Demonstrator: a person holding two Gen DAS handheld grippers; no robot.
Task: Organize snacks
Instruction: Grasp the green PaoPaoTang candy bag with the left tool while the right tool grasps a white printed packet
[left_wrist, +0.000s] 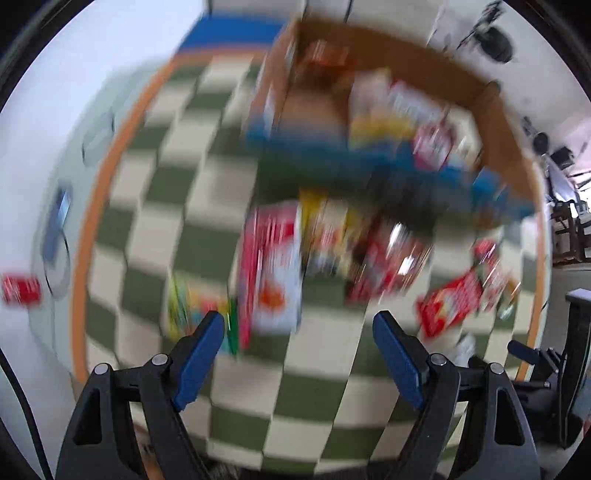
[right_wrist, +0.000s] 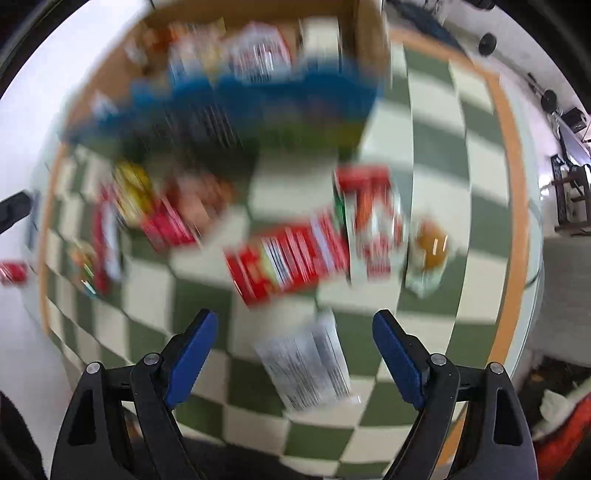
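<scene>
Left wrist view: heavy blur. Left gripper (left_wrist: 298, 325) was spread wide, nothing between the jaws. Snack packets (left_wrist: 332, 254) lay ahead of it on the checkered cloth (left_wrist: 177, 206), labels unreadable; cardboard box (left_wrist: 373, 122) farther ahead, contents smeared.

Right wrist view: equally blurred. Right gripper (right_wrist: 295, 325) gaped empty. A white packet (right_wrist: 306, 365) lay between the fingers below; a red packet (right_wrist: 291, 258) just ahead; the box (right_wrist: 258, 55) was cut off at the top.

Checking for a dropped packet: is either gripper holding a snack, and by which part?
Neither. The left gripper and right gripper stand open, empty, above the checkered cloth.
</scene>
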